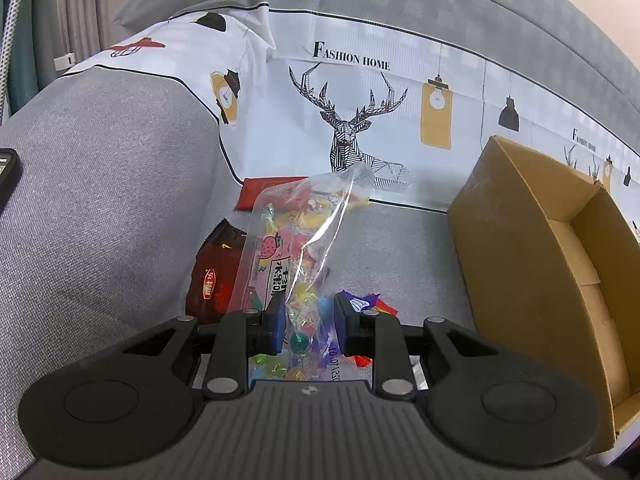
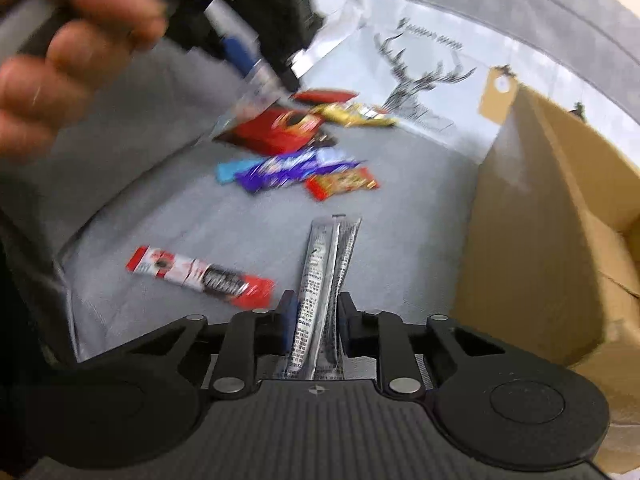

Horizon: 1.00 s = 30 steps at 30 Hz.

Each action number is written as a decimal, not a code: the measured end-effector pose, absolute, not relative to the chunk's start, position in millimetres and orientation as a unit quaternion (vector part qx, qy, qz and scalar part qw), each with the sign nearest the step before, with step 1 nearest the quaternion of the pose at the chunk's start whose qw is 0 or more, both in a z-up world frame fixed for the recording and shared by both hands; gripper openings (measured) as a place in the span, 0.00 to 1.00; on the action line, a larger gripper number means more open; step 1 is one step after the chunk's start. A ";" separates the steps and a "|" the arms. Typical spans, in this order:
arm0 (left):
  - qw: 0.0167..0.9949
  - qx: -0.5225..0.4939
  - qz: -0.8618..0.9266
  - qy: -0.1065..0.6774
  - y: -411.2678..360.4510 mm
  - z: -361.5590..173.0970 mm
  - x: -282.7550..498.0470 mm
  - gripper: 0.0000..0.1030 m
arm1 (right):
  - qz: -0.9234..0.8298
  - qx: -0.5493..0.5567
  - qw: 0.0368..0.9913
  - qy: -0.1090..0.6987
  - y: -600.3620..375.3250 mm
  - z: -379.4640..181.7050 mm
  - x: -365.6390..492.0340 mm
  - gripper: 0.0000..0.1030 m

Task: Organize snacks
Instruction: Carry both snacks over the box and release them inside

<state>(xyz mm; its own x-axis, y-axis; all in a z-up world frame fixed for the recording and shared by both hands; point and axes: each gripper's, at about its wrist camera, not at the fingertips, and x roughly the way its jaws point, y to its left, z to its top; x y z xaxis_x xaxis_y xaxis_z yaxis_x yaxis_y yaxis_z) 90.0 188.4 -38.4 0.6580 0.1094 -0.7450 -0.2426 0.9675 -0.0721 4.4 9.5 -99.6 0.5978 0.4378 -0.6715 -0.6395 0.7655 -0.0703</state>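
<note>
A silver sachet (image 2: 326, 276) is being gripped between the pads of the right gripper (image 2: 316, 316), its far end pointing ahead over the grey sofa (image 2: 400, 248). Just to the left, a red-and-white bar (image 2: 200, 276) is lying flat. Further ahead, a cluster of snacks (image 2: 304, 148) is spread out, blurred. To the right, a cardboard box (image 2: 540, 240) is standing open. At upper left, a hand (image 2: 68, 40) is being held up, blurred.

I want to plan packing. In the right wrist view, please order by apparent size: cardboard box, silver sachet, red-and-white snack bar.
1. cardboard box
2. silver sachet, though it is nearest the camera, so unsure against the next
3. red-and-white snack bar
</note>
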 end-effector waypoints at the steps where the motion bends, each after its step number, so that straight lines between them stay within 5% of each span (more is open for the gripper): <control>1: 0.907 -0.082 0.097 0.402 188.4 -38.3 89.9 0.27 | 0.303 -0.147 0.884 0.323 7.2 -95.4 5.3 0.23; 16: 0.915 -0.062 0.097 0.387 176.2 -33.0 90.4 0.27 | 0.286 -0.081 0.937 0.185 -66.3 31.8 55.6 0.23; 30: 0.934 -0.008 0.085 0.346 126.5 -15.2 102.8 0.27 | 0.194 0.026 0.957 0.214 -155.7 -0.5 101.4 0.23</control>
<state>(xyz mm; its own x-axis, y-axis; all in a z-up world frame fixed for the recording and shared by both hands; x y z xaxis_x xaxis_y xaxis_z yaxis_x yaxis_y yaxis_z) 102.8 126.5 -15.2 0.7464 0.1539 -0.6475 -0.1655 0.9853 0.0435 101.4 -155.7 -0.5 0.8330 0.3831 -0.3992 -0.3607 0.9231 0.1332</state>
